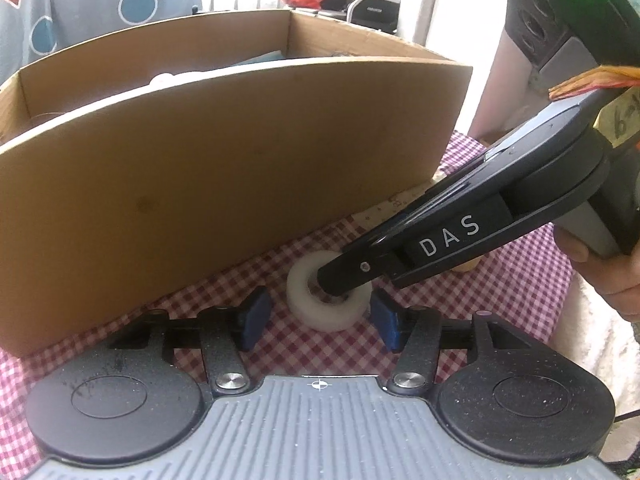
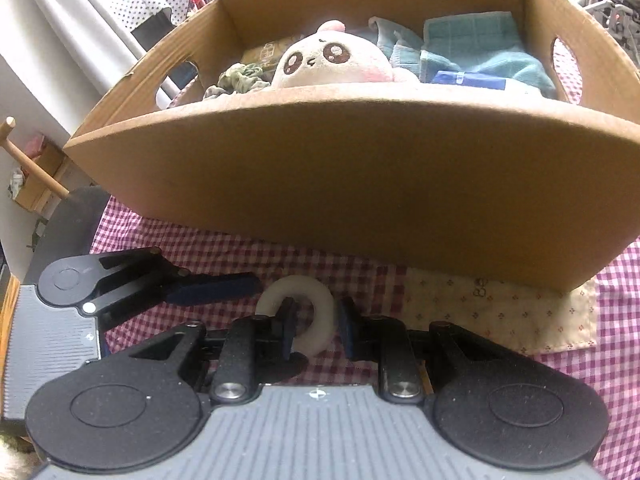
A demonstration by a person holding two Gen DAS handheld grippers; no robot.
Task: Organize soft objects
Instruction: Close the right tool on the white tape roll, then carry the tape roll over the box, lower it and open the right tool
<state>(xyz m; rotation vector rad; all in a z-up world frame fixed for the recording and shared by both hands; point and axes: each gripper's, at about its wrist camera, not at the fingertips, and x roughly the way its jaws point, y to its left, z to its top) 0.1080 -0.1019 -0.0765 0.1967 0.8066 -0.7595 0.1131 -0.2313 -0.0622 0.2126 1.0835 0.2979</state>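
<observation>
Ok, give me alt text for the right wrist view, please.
The right claw grips a white ring through its hole, one finger inside, one outside, on the checked cloth. The left claw reaches beside it. Behind, a cardboard box holds a plush toy, folded teal towels and a green scrunchie.

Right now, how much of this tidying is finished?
Mostly done, it seems: a white plush toy, teal towels and a green scrunchie already lie in the cardboard box. In hand: the right gripper grips the white tape ring on the checked tablecloth. Left: boxing it.
</observation>
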